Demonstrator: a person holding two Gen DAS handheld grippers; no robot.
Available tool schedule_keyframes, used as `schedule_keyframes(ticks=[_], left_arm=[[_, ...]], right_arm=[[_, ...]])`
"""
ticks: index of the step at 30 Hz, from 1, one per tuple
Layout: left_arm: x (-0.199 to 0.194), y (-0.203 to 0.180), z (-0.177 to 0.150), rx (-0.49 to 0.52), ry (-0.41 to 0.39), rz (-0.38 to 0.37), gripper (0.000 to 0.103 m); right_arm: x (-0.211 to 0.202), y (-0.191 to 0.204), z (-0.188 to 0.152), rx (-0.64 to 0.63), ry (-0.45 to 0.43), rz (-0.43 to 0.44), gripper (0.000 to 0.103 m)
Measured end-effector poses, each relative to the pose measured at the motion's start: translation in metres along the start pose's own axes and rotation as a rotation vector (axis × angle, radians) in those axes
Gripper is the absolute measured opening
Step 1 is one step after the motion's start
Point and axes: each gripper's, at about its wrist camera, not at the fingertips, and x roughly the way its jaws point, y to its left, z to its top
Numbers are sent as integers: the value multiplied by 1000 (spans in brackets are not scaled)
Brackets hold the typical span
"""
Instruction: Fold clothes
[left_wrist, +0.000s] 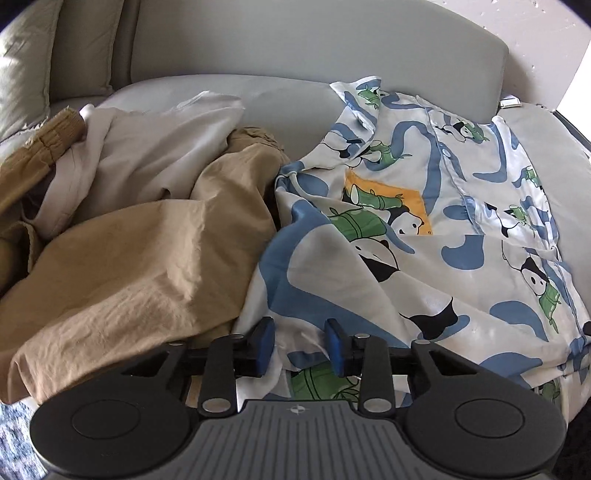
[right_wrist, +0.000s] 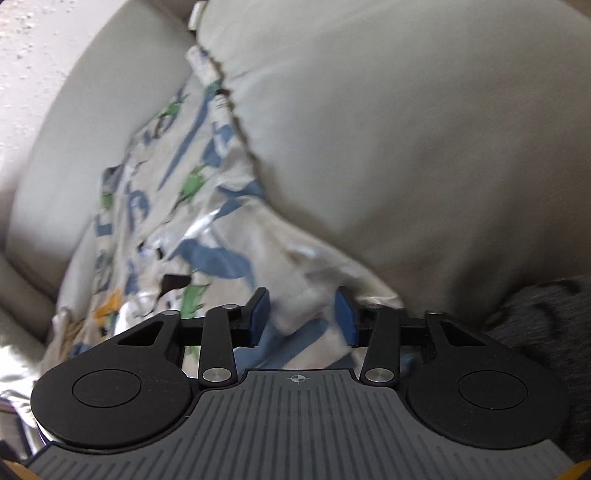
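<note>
A white shirt printed with pandas, bamboo and blue shapes (left_wrist: 424, 236) lies spread on a grey sofa seat (left_wrist: 280, 99). My left gripper (left_wrist: 300, 332) is open just above the shirt's near hem, blue pads (left_wrist: 265, 339) apart with nothing held. A tan garment (left_wrist: 140, 258) lies crumpled to its left, over a white garment (left_wrist: 147, 147). In the blurred right wrist view, the same panda shirt (right_wrist: 184, 206) runs along the seat and my right gripper (right_wrist: 303, 314) hangs open over its near edge, with cloth showing between the pads (right_wrist: 258, 314).
A beige cushion (left_wrist: 26, 66) leans at the sofa's back left, and a tan ribbed cuff (left_wrist: 55, 133) lies below it. A large pale cushion (right_wrist: 406, 147) fills the right wrist view. A dark patterned rug (right_wrist: 546, 325) shows at the right. The sofa backrest (left_wrist: 314, 40) rises behind.
</note>
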Motion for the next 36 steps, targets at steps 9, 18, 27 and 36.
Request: schedule_keyframes(ticks=[9,18,27,36], left_arm=[[1,24,-2,-13,14,-47,20],[-47,14,-8,-10,-82,-92,29],[-10,-9,-2,-25,-76,-155,32],[11,-10,-14,5,-4,-44,35]], right_arm=[[-39,6,-13,-115,-70,-59,1],[-60,19,-28,-206,-77,-95,36],[-41,64,-46,-394,-57,-32,19],[-29,80,-54,-518,-59,-54,23]])
